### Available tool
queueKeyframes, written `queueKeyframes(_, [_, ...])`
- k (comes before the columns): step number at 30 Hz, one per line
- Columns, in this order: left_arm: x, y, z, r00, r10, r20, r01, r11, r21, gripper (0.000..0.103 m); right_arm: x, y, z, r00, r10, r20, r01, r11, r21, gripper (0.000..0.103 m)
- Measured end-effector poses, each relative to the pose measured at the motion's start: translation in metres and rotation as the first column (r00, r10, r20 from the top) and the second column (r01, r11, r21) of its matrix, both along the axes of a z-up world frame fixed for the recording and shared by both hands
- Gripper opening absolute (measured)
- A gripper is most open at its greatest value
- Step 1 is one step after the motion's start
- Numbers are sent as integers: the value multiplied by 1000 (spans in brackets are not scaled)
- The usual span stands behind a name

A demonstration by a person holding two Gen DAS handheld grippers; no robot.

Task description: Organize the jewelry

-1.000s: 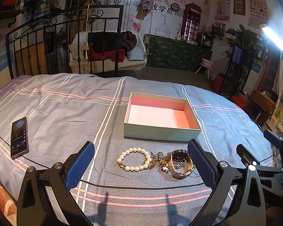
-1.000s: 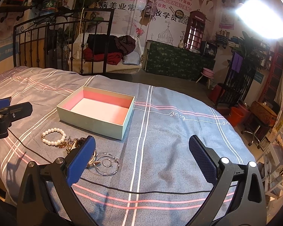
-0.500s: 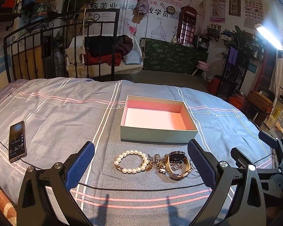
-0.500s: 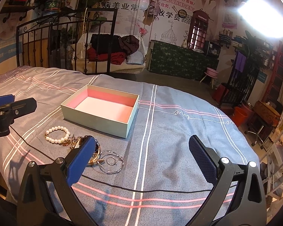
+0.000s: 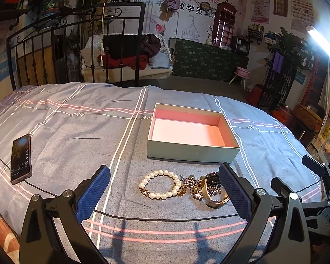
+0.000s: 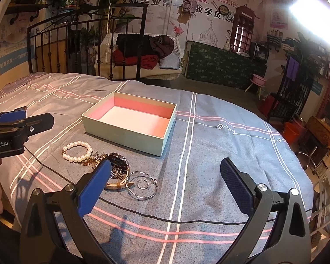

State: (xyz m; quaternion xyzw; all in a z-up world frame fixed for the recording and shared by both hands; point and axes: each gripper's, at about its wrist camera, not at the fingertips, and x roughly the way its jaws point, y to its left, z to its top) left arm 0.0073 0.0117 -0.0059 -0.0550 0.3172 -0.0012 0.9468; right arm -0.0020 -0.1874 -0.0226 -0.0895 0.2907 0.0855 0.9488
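Observation:
A pale green box (image 5: pixel 190 153) with a pink inside stands open and empty on the bed; it also shows in the right wrist view (image 6: pixel 123 135). In front of it lie a pearl bracelet (image 5: pixel 159 184) (image 6: pixel 77 151), a tangle of chains (image 5: pixel 192 187), a gold-strapped watch (image 5: pixel 213 194) (image 6: pixel 118 169) and silver hoops (image 6: pixel 144 187). My left gripper (image 5: pixel 164 195) is open and empty, just above and around the jewelry. My right gripper (image 6: pixel 165 182) is open and empty, to the right of the pile.
A phone (image 5: pixel 21 158) lies at the bed's left with a black cable (image 5: pixel 165 219) running across the blanket in front of the jewelry. A black iron bed frame (image 5: pixel 77 44) stands behind. The bed edge drops off at the right.
Both grippers have tilted and eased slightly forward, so the box and jewelry sit a little lower and nearer in view. The jewelry has not moved.

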Motion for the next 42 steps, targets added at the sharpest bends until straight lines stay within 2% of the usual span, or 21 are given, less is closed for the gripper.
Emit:
queueKeyframes(4, [3,2,-10,998,-17,-67,18,1000,17,97,1,5,-8,999,21,-46,-22,1000,-21,98])
queueKeyframes(6, [8,5,-20,991,-26,-133,29,999,20,97,2,6,-15,996,36,-78,-38,999,-22,98])
queueKeyframes(9, [17,10,-42,973,-48,-226,60,997,48,97,10,5,-27,988,55,-147,-57,998,-5,98])
queueKeyframes(11, [26,12,-59,957,-66,-283,89,994,70,97,19,3,-38,976,73,-204,-76,997,-6,93])
queueKeyframes(13, [35,15,-74,941,-91,-327,117,991,60,97,28,3,-48,963,89,-253,-96,995,-15,86])
queueKeyframes(16, [51,16,-87,919,-145,-368,169,985,34,97,42,7,-65,939,130,-317,-142,990,-16,86])
queueKeyframes(22, [74,11,-100,891,-244,-384,273,962,23,97,65,13,-91,872,237,-428,-250,968,28,86])
queueKeyframes(26, [88,10,-102,876,-289,-387,320,947,16,97,80,11,-95,838,302,-455,-290,952,99,86])
queueKeyframes(29, [94,5,-102,861,-322,-393,366,930,41,97,87,14,-96,824,327,-463,-317,943,101,86])
queueKeyframes(33, [90,6,-102,843,-369,-391,411,911,26,97,86,18,-96,822,340,-457,-339,937,87,84])
queueKeyframes(37, [90,11,-103,831,-410,-377,438,899,-13,96,85,17,-95,817,355,-455,-352,931,94,77])
queueKeyframes(39, [92,13,-102,819,-440,-367,461,887,-33,96,84,17,-93,812,368,-453,-367,926,94,66])
queueKeyframes(40, [95,13,-101,815,-448,-367,467,883,-39,96,84,18,-91,810,372,-453,-371,924,96,56])
queueKeyframes(41, [97,13,-100,818,-446,-364,469,883,-30,89,84,17,-90,805,378,-456,-373,922,105,50])
queueKeyframes(42, [98,13,-99,824,-438,-360,466,885,-7,76,84,17,-89,804,379,-459,-373,922,108,48])
